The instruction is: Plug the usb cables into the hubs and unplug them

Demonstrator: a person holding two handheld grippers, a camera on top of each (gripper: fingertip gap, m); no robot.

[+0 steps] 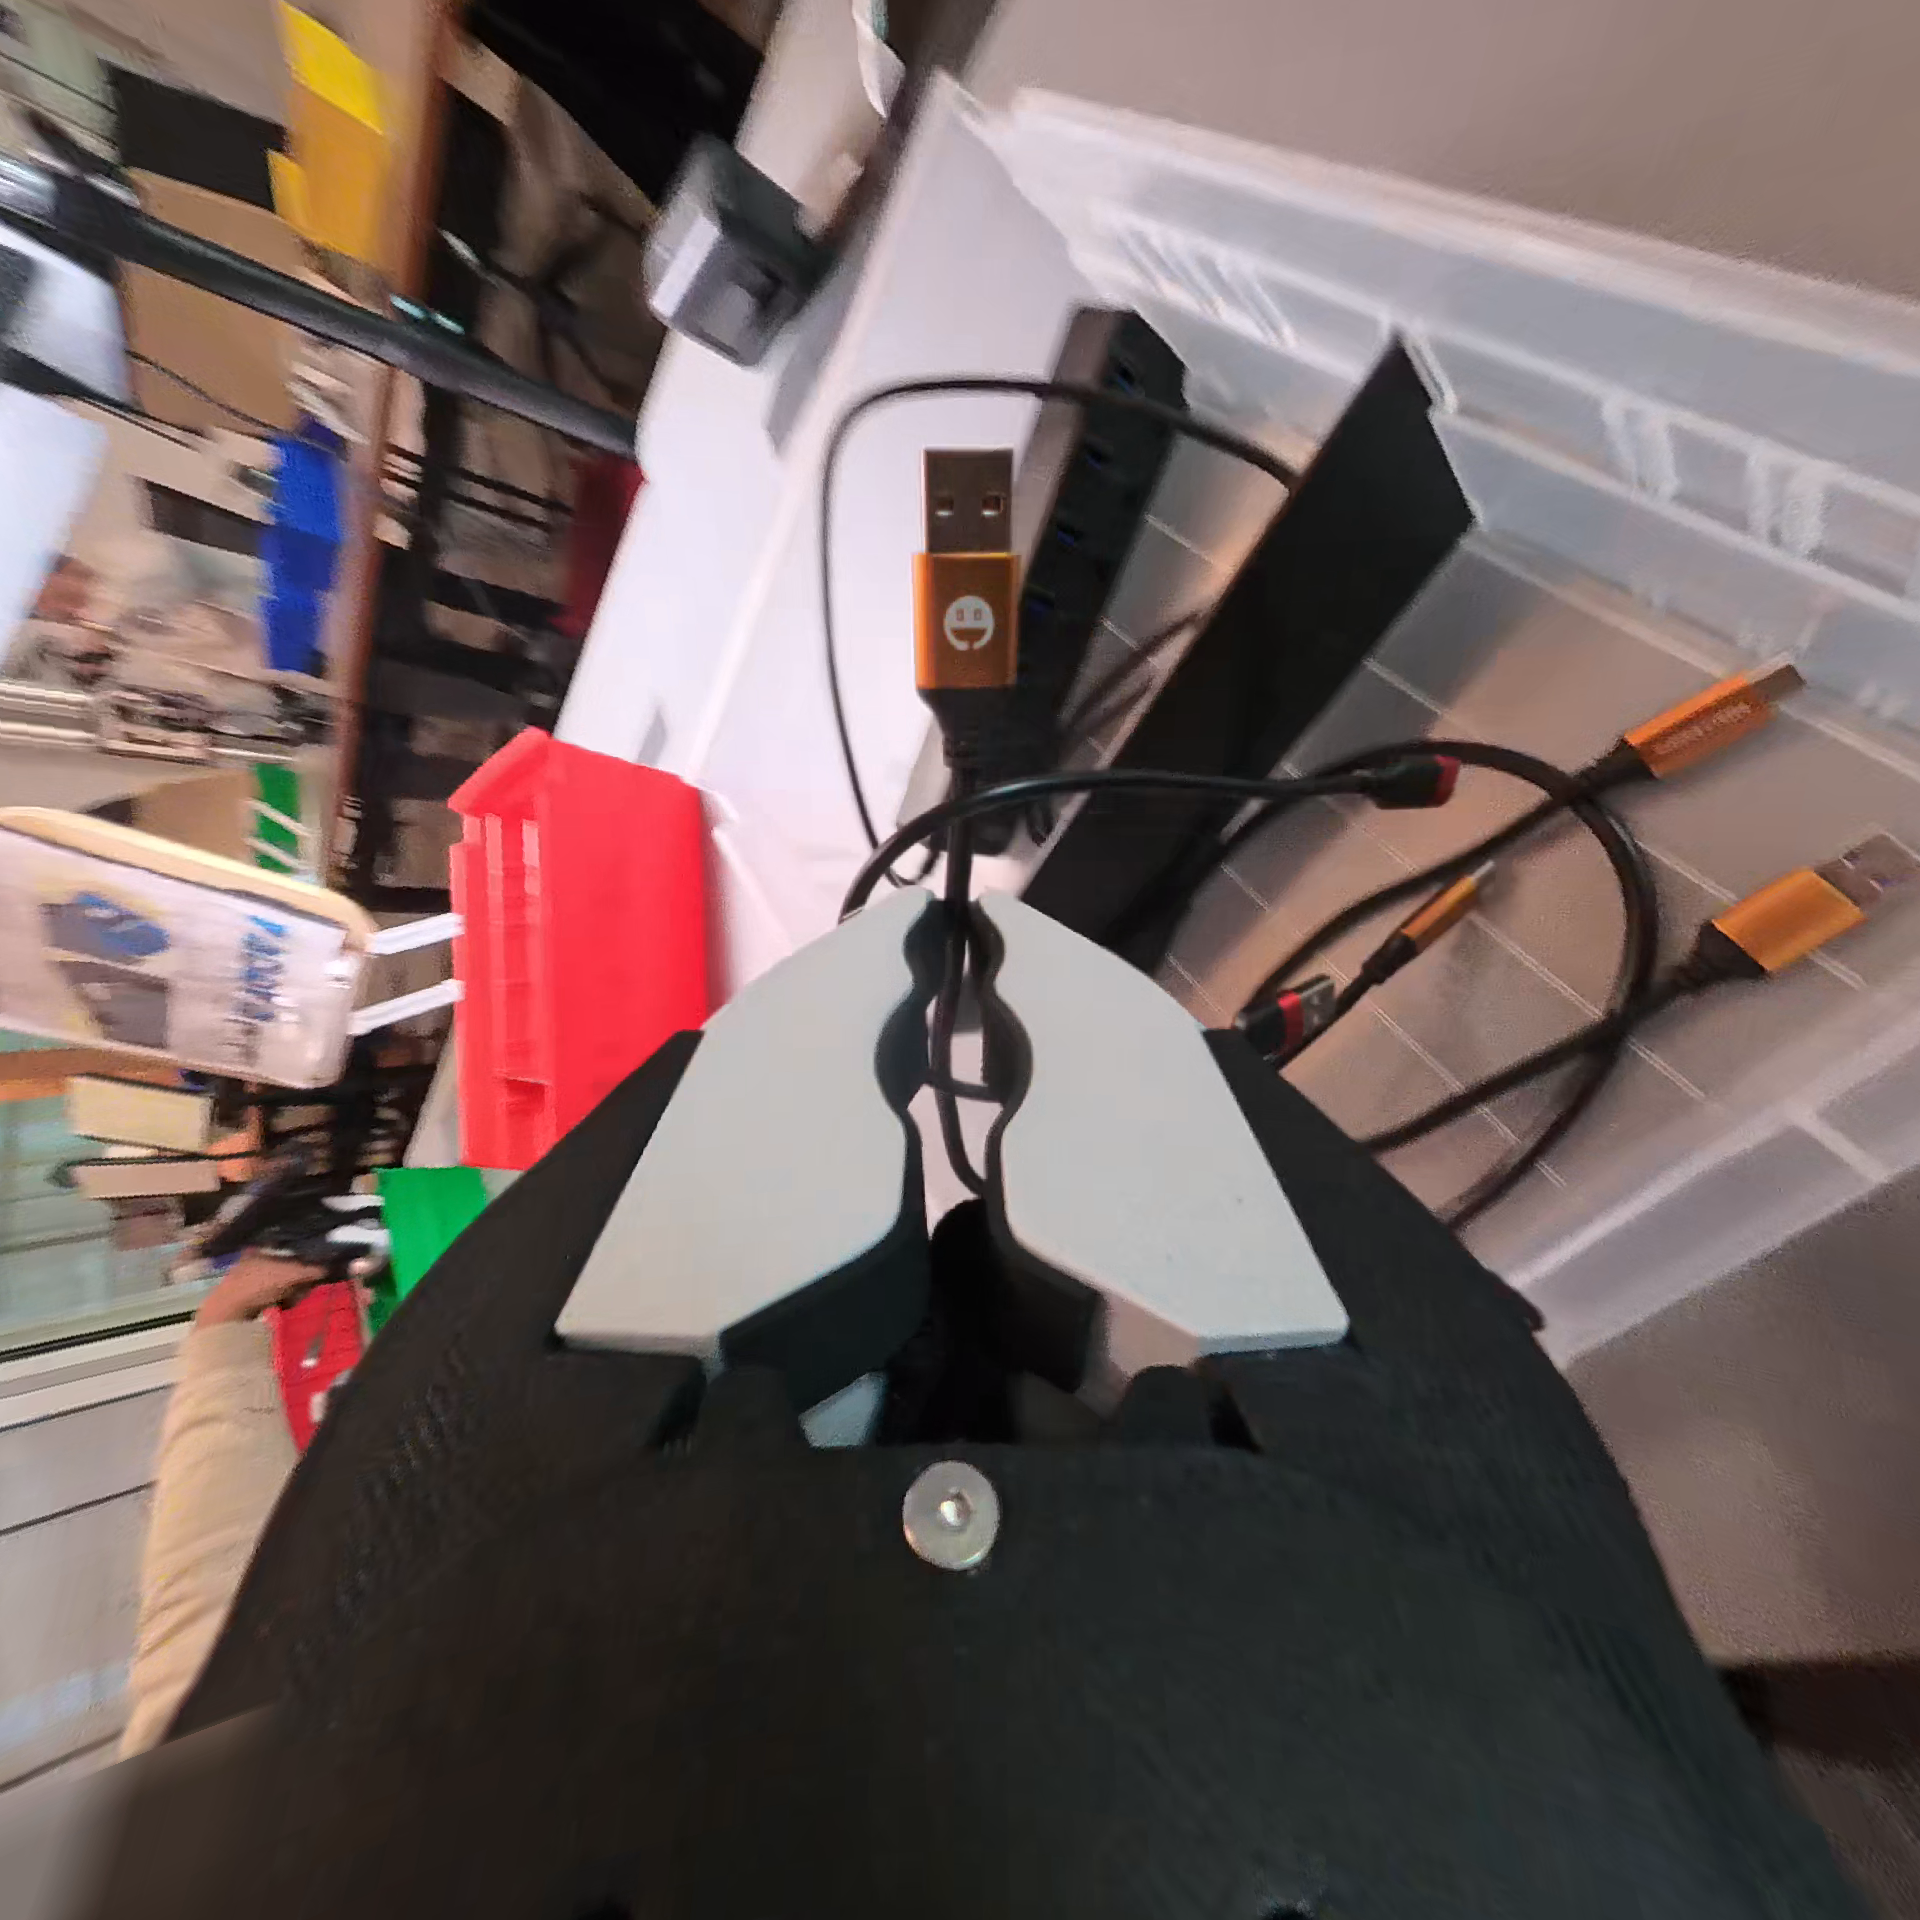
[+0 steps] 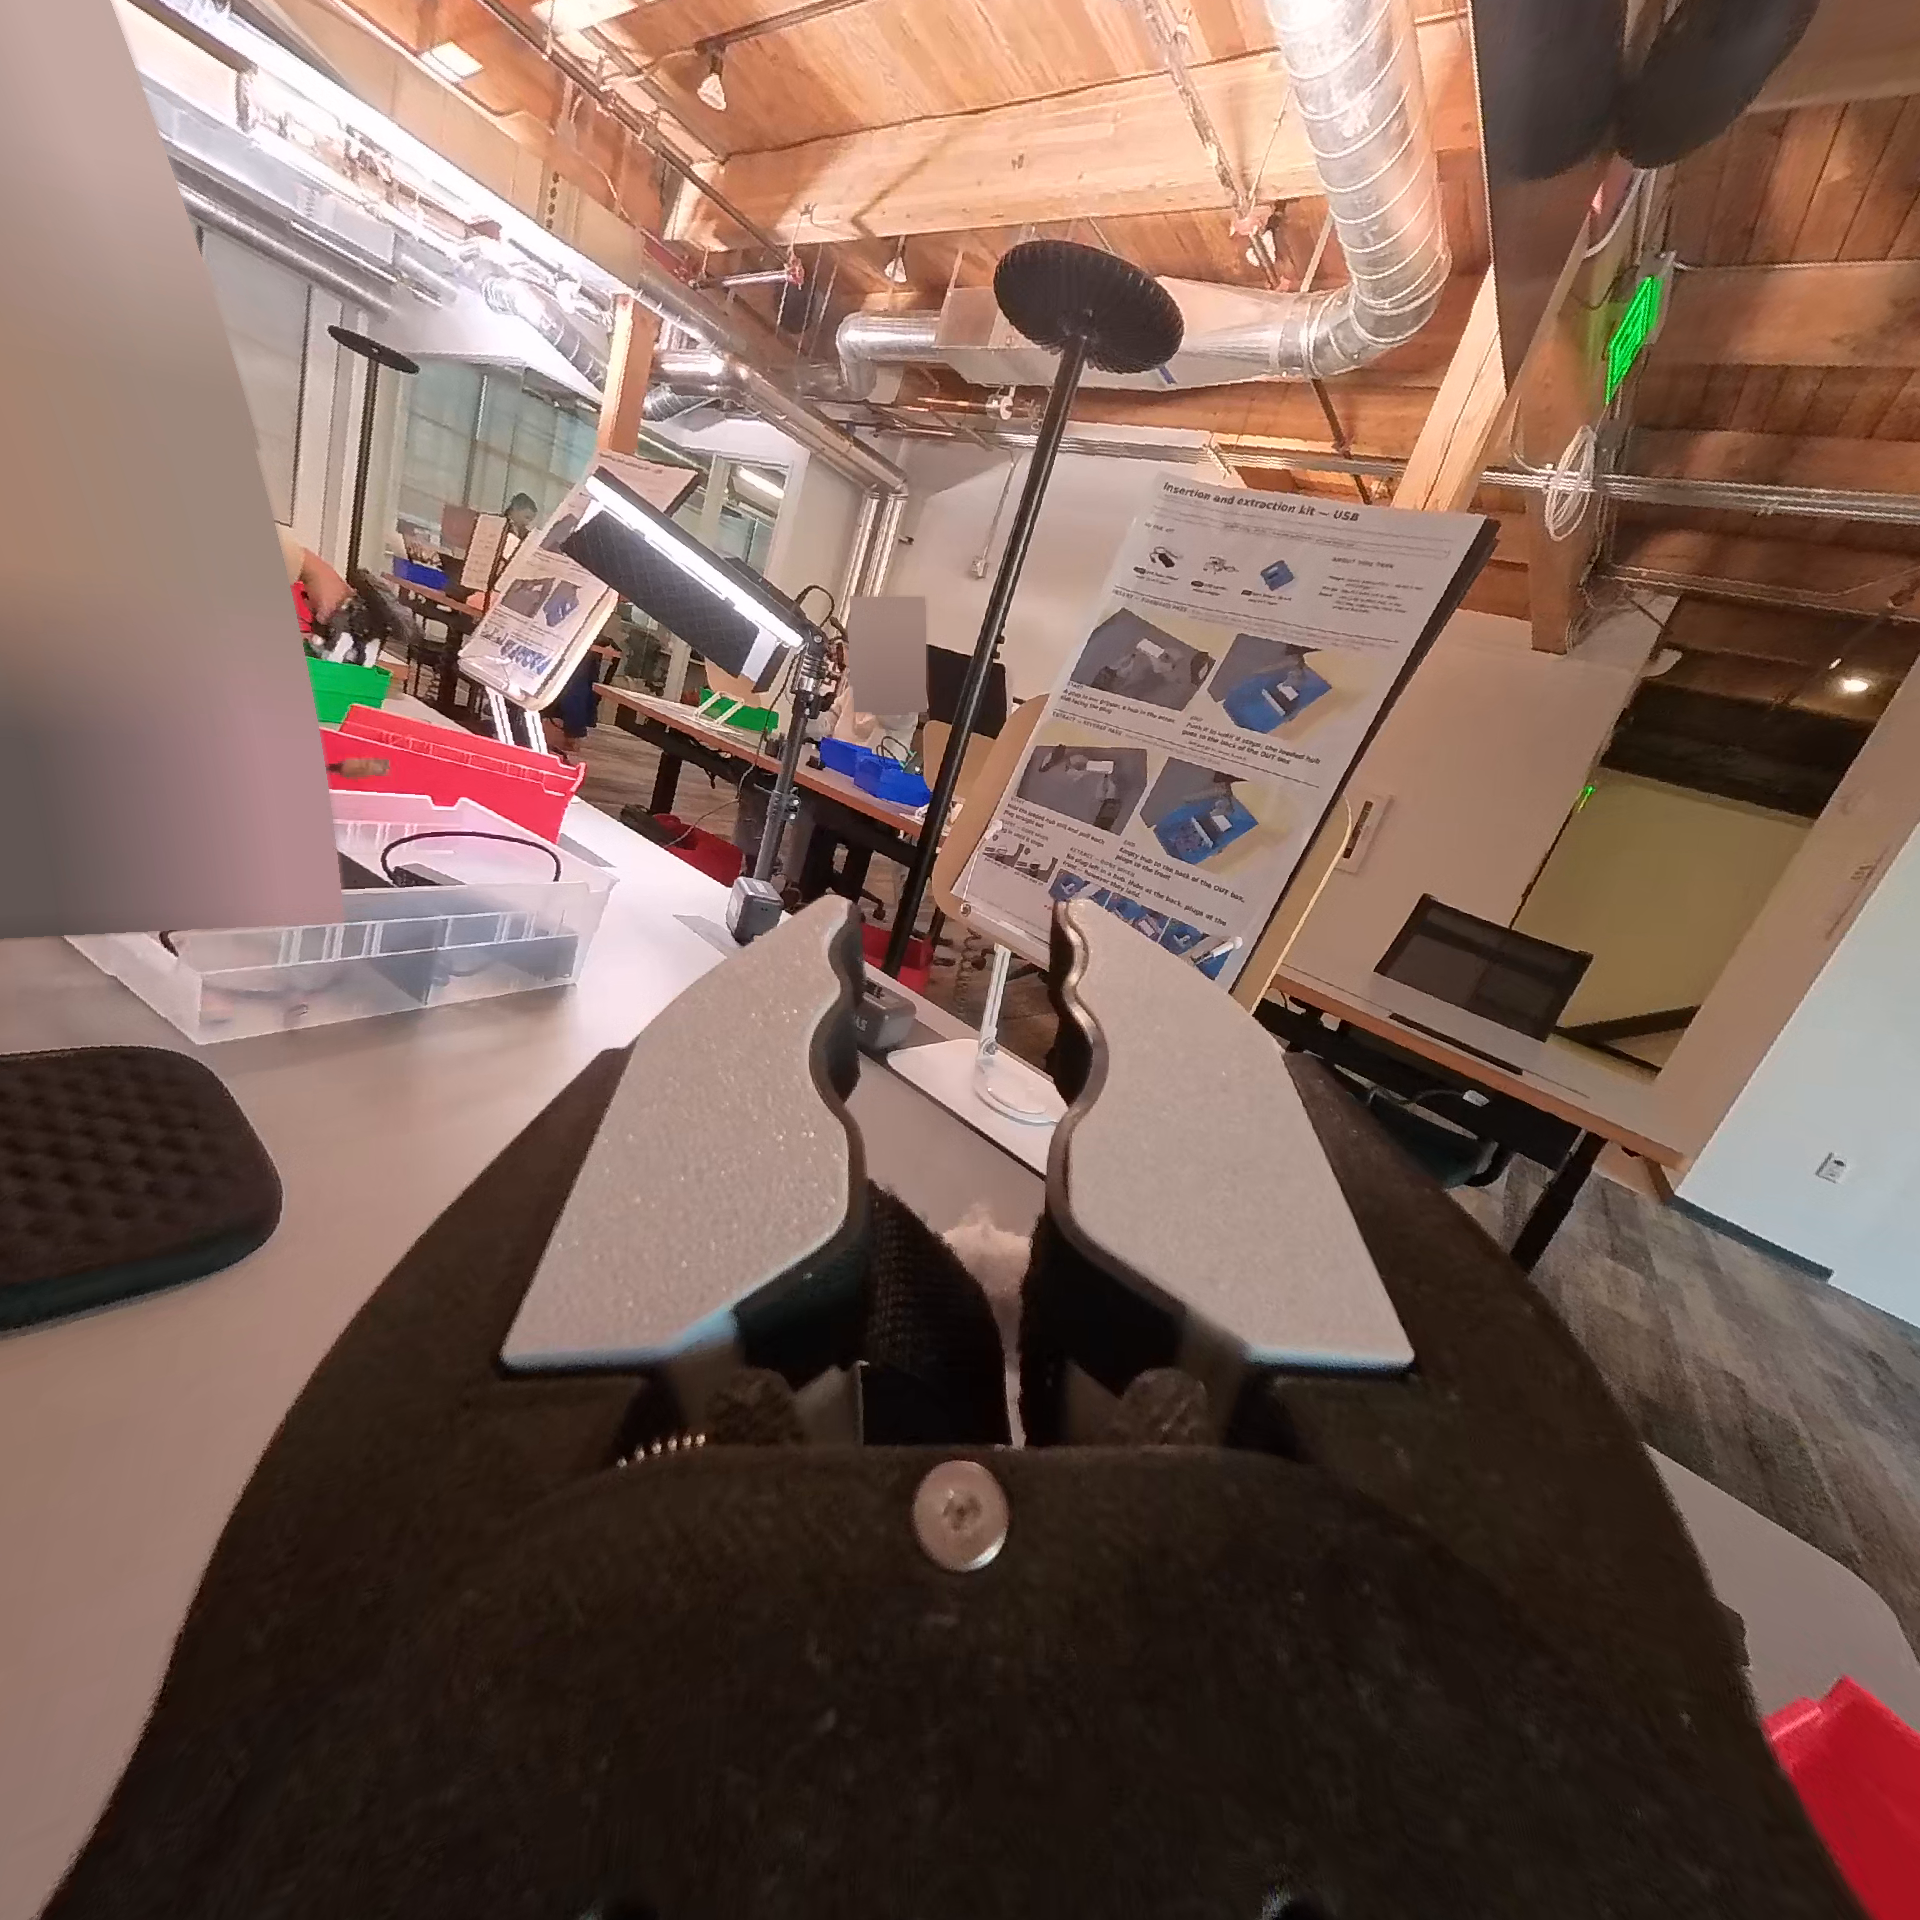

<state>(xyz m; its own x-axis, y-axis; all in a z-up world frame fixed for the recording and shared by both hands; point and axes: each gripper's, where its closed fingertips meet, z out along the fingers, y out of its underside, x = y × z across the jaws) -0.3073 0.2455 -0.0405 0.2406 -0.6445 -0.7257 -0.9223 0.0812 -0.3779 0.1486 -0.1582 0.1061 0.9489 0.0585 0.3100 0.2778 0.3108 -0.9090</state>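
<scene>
Orange metal sleeves mark the plugs of the usb cables. One such plug [image 1: 964,566] is held up in front of the left gripper [image 1: 961,914], its bare metal end pointed away from the camera and its long axis in line with the fingers [image 1: 831,1049]. A small round face emblem is printed on the orange sleeve; no wording can be read there. The black cord [image 1: 951,997] of this plug is pinched between the grey fingers, which are clenched on it just behind the plug.

Beyond the plug a black hub [image 1: 1101,499] is seen with a row of blue ports along one side, and a longer black bar [image 1: 1268,665] is laid beside it. Both are kept in a clear plastic tray [image 1: 1662,436] on a white surface [image 1: 727,582]. Three more orange plugs [image 1: 1787,920] and two red-and-black plugs [image 1: 1294,1013] are scattered in the tray to the right, with their cords looped. Fine print on one of those sleeves is too small to be made out. A red bin [image 1: 582,935] is set left of the tray. The view is rolled, so the surface is seen steeply tilted.

The right gripper [image 2: 956,920] is held low over the grey surface [image 2: 416,1195], levelled toward the room, well apart from the tray [image 2: 416,935]. Its fingers [image 2: 727,1122] are spread apart, with nothing between them. A printed instruction sheet [image 2: 1247,727] with photographs is propped ahead, and a black padded mat [image 2: 114,1174] is laid to the left.
</scene>
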